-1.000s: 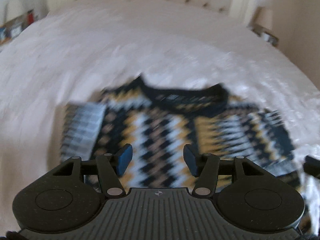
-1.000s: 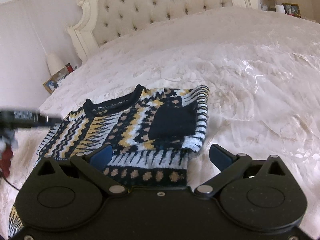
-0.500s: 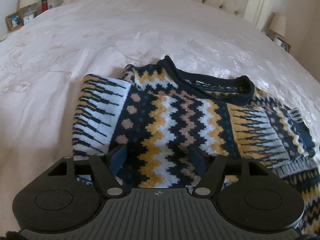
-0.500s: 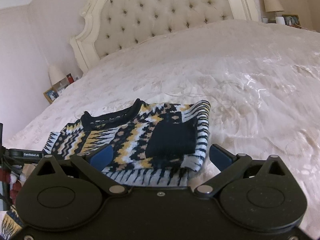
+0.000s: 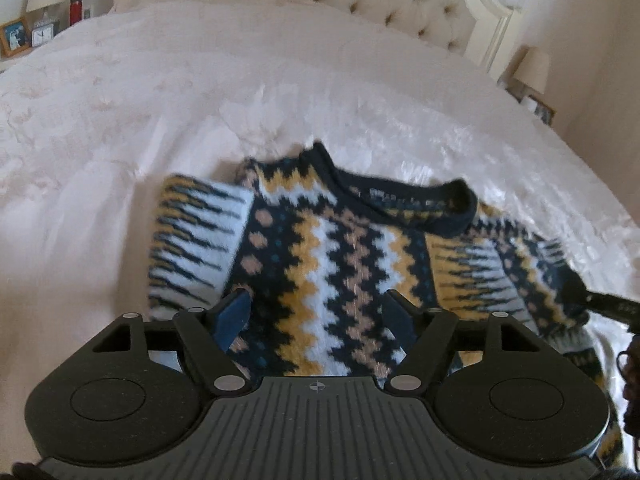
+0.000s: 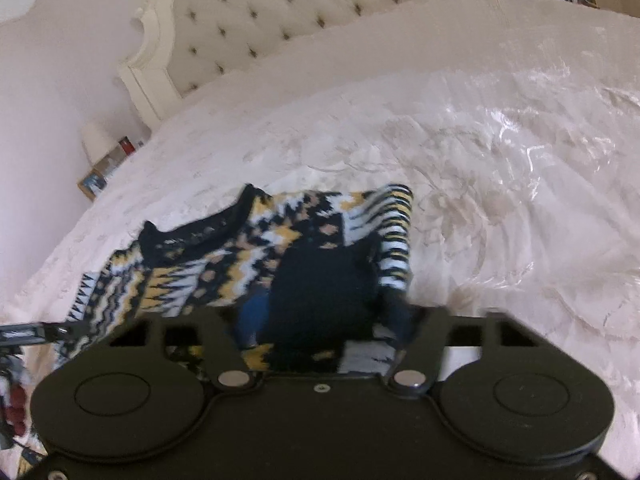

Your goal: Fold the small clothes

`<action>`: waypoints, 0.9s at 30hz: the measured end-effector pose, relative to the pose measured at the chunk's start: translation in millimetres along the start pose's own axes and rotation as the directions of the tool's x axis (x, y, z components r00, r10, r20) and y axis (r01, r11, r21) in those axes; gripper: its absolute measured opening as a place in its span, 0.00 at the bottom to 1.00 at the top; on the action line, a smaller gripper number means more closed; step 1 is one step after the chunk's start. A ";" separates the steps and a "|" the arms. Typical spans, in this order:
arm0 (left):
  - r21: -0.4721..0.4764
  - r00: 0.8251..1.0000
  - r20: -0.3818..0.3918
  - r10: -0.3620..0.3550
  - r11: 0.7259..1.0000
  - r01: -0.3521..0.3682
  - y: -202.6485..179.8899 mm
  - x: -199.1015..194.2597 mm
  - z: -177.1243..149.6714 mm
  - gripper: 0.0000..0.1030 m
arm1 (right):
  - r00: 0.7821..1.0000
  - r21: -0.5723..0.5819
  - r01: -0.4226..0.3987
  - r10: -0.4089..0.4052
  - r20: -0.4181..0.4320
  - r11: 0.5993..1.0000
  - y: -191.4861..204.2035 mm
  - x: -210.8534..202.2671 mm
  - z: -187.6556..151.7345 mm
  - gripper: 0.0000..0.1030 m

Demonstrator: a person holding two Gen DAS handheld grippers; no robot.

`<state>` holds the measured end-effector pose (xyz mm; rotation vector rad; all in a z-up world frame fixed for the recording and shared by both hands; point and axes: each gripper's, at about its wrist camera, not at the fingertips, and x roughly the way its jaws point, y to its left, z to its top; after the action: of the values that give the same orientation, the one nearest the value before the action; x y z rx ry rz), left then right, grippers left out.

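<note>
- One knitted sweater (image 5: 344, 280), zigzag-patterned in navy, mustard, white and tan, lies on the pale bedspread (image 5: 200, 100) of the bed, its navy collar (image 5: 404, 204) toward the tufted headboard (image 6: 304, 12).
- Both sleeves look already turned in over the body; in the right wrist view a plain navy panel (image 6: 324, 280) sits on top near the hem.
- The left tool (image 5: 320, 316) hovers low over the hem with its jaws apart and nothing pinched; the knit merely shows between them.
- The right tool (image 6: 324, 320) has its jaws closing around the near edge of the navy panel; blur hides whether the pads press the cloth yet, so I would not call it gripped.
- Handling, as a judgement: the sweater is soft, thick and floppy, light enough to lift but prone to sag and slide on the glossy bedspread.
- Best hold is likely the hem at both corners, taking all layers at once so the tucked sleeves do not spill out as the bottom folds toward the collar.
</note>
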<state>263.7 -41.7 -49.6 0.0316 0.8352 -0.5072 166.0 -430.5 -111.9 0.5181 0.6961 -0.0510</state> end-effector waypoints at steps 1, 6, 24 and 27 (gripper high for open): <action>0.001 1.000 0.011 0.001 1.000 -0.001 1.3 -2.8 3.4 0.69 | 1.000 -0.009 0.013 -0.013 0.000 1.000 0.2 0.5 0.3 0.35; 0.000 0.997 0.065 0.029 1.000 -0.029 14.0 -14.0 29.9 0.70 | 0.997 0.001 -0.005 0.005 0.081 1.000 -0.7 -23.6 9.7 0.11; 0.043 0.969 -0.160 0.186 0.982 -0.182 63.8 73.5 79.5 0.70 | 0.998 -0.120 0.069 -0.068 0.017 0.990 1.4 -2.0 -12.9 0.13; 0.108 0.969 -0.171 0.177 0.981 -0.160 57.6 75.7 72.7 0.70 | 0.998 -0.120 0.070 -0.068 0.016 0.990 2.1 -1.2 -12.9 0.14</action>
<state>382.5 -38.8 -64.2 0.2363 0.9752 -0.3860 157.8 -422.8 -118.7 0.3772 0.7005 -0.0763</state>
